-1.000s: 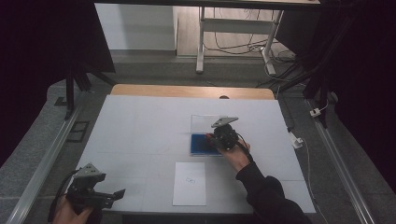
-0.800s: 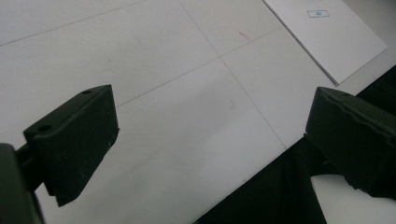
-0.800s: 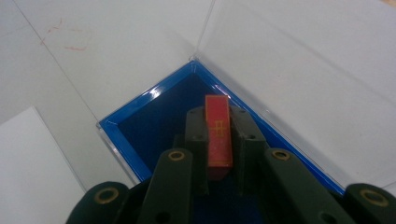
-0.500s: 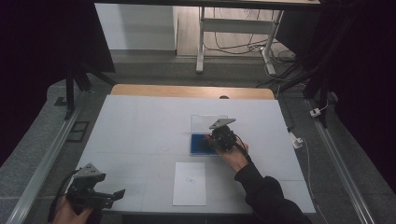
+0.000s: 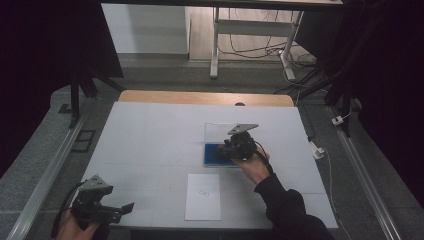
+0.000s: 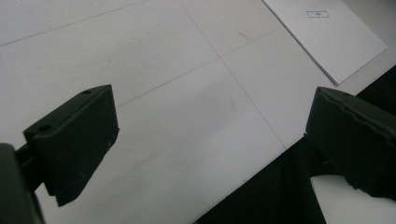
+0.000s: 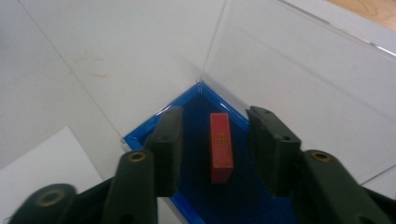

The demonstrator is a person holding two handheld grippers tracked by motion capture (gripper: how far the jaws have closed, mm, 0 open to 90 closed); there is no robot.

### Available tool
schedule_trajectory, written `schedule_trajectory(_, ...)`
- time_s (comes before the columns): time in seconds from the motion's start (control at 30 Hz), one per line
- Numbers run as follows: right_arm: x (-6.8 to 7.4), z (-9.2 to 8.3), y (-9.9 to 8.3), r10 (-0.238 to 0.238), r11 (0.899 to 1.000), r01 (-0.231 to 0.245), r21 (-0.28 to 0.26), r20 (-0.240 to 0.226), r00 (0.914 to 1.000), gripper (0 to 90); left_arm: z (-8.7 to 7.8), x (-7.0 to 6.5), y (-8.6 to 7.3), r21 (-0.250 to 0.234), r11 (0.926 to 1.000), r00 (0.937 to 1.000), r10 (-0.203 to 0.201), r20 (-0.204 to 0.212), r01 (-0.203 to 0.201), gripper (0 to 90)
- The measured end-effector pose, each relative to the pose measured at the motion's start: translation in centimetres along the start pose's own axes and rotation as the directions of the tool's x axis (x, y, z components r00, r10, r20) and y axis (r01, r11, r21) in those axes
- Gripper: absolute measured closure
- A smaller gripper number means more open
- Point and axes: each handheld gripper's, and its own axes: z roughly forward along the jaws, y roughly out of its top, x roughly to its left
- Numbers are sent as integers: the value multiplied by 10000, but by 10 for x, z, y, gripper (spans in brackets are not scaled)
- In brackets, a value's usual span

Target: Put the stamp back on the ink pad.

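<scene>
Broadly, the white counter (image 5: pixel 150 140) carries everything. At its near edge lies a sheet of paper (image 5: pixel 203 196), and beyond that a clear box with a blue floor (image 5: pixel 215 154), its lid standing open behind. On that floor rests a small red block (image 7: pixel 221 147), lying flat between the jaws of the right hand-held gripper (image 7: pixel 219 149) — they have just been opening and stand apart from it, likely a release. The left hand-held gripper (image 5: pixel 107 210) waits wide and empty at the near left corner.
</scene>
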Motion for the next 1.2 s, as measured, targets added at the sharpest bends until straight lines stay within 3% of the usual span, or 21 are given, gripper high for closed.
schedule_trajectory(0.5, 11, -22, -4, 92, 9999, -91, 46, -270, 9996, 210, 0, 0, 0, -25, 10000, 10000, -21, 7, 21, 25)
schedule_trajectory(0.7, 15, -32, -7, 277, 9996, -277, 5, -269, 9993, 124, 0, 0, 0, -22, 10000, 10000, -35, 12, 35, 24)
schedule_trajectory(0.87, 18, -37, -10, 390, 9992, -393, -58, -529, 9978, 70, 0, 0, 0, -42, 10000, 10000, -44, 22, 44, 25)
schedule_trajectory(1.2, 24, -54, -22, 200, 9998, -205, -83, -598, 9980, 0, 0, 1, 0, -51, 10000, 10000, -58, 51, 58, 25)
